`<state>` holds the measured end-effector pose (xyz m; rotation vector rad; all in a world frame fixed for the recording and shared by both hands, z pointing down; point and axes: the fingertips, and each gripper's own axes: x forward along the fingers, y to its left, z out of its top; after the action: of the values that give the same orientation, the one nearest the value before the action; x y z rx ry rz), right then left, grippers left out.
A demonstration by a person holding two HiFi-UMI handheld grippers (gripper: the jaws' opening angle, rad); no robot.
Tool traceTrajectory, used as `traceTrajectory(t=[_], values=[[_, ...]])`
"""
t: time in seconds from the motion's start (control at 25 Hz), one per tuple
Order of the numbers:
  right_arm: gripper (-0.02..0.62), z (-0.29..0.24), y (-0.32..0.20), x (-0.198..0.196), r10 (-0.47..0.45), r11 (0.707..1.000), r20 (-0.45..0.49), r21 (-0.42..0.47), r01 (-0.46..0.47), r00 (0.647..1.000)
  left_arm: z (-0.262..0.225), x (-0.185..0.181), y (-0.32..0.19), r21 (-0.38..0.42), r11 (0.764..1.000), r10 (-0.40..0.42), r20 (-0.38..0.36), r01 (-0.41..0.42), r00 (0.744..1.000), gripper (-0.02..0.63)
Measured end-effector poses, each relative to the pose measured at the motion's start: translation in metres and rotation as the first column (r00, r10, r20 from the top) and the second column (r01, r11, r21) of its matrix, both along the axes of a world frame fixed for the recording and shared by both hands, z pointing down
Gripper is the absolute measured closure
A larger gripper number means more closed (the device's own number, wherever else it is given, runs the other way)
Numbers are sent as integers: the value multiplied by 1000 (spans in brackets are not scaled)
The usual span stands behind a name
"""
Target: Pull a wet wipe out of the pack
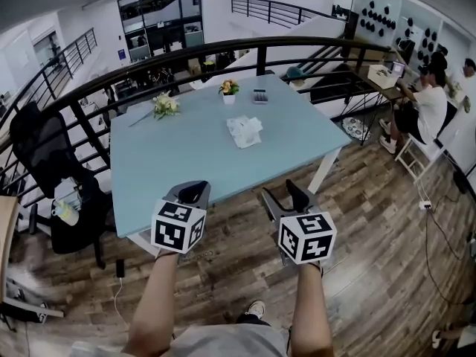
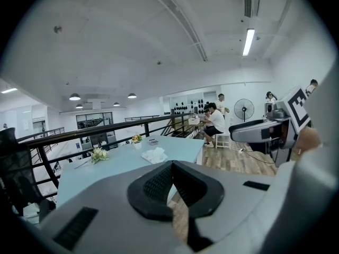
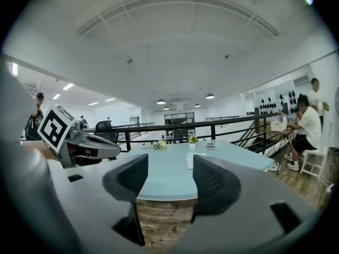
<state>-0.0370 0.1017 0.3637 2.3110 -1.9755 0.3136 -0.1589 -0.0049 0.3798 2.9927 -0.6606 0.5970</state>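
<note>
The wet wipe pack is a white, crumpled-looking packet lying near the middle of the light blue table. It also shows in the left gripper view as the pack and, far off, in the right gripper view as the pack. Both grippers hover over the wooden floor, short of the table's near edge and well away from the pack. My left gripper is shut with nothing in it. My right gripper is open, with only air between its jaws.
On the table's far side lie a loose flower bunch, a small flower pot and a dark flat device. A black railing curves behind the table. A black office chair stands left. People sit at a desk to the right.
</note>
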Motion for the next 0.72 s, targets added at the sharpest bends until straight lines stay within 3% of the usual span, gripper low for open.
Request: traceTrajectory(t=[0.52,0.72], values=[[345,5,-13,63,-45,999,25,-7,45,999,8,47,-9,6,994,-109,26,109,994,611],[345,3,-13,81,-67,998,13,-6,67,998,7,68,-4,23,993,-117,34,116,993,611]])
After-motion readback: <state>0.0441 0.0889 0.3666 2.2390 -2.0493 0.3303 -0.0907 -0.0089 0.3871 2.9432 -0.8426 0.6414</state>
